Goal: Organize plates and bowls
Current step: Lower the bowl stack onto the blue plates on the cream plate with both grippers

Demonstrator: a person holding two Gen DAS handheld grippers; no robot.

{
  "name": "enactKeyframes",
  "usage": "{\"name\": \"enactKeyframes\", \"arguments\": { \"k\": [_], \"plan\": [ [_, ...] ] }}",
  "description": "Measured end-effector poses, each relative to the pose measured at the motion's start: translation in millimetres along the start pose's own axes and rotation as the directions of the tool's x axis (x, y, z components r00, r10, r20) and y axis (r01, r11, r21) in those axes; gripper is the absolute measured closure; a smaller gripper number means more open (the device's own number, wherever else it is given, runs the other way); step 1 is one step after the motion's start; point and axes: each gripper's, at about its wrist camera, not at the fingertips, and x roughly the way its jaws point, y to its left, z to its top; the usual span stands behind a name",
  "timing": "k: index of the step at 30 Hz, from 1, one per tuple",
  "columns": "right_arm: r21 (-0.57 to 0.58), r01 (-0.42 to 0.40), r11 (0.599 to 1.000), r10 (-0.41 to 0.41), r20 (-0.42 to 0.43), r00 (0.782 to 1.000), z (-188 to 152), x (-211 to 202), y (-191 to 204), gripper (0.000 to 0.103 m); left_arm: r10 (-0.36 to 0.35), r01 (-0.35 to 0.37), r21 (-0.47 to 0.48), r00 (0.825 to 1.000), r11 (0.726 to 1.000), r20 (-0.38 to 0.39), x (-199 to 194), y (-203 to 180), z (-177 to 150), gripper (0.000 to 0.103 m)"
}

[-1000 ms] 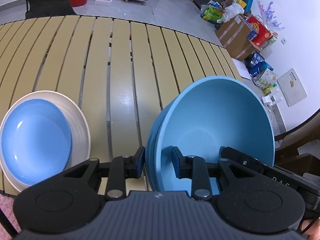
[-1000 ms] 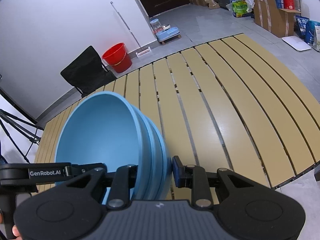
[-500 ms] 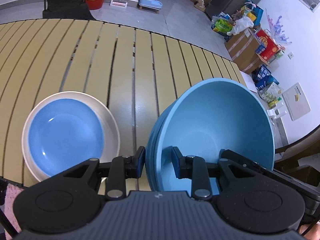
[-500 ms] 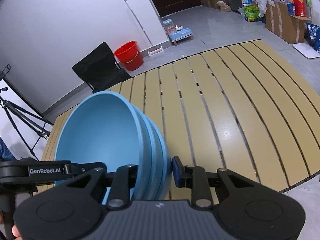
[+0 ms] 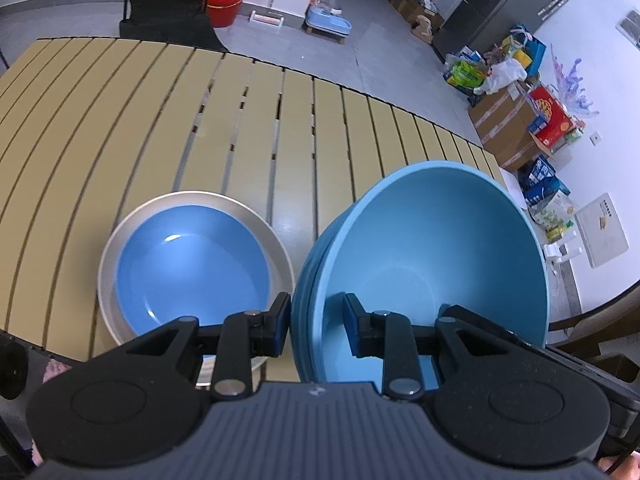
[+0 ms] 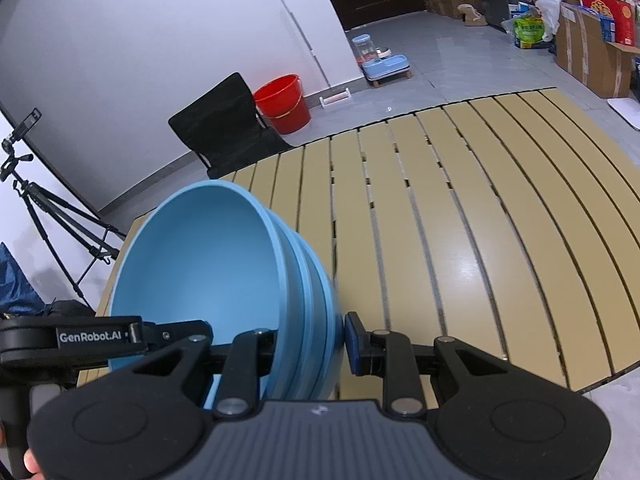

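- Since a second ago the stack of blue bowls (image 5: 432,248) has been carried sideways over the slatted worktop (image 5: 240,128), so the plates now sit nearer the middle of the left wrist view instead of at its left edge.
- Both tools hold the stack by opposite sides of its rim, and it hangs tilted above the worktop.
- Left tool (image 5: 314,330): its fingers pinch the nested rims, one pad outside and one inside the top bowl.
- Right tool (image 6: 308,344): it too pinches the rims; the outer pad (image 6: 354,340) presses on the outside wall, while the inner finger is partly hidden behind the bowls.
- Just beside the stack, to its left in the left wrist view, a blue plate (image 5: 192,260) lies on a larger pale plate (image 5: 280,248) near the worktop's close edge.
- Beyond the worktop stand a black chair (image 6: 228,128) and a red bucket (image 6: 284,104).
- Cardboard boxes (image 5: 508,132) sit along the far wall.
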Motion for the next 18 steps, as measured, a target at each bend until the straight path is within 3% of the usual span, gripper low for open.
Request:
{"name": "enactKeyframes", "arguments": {
  "k": [18],
  "plan": [
    [-0.027, -0.057, 0.998, 0.056, -0.054, 0.997, -7, 46, 61, 0.079, 0.042, -0.040, -0.097, 0.999, 0.994, 0.021, -15, 65, 11, 0.076]
  ]
}}
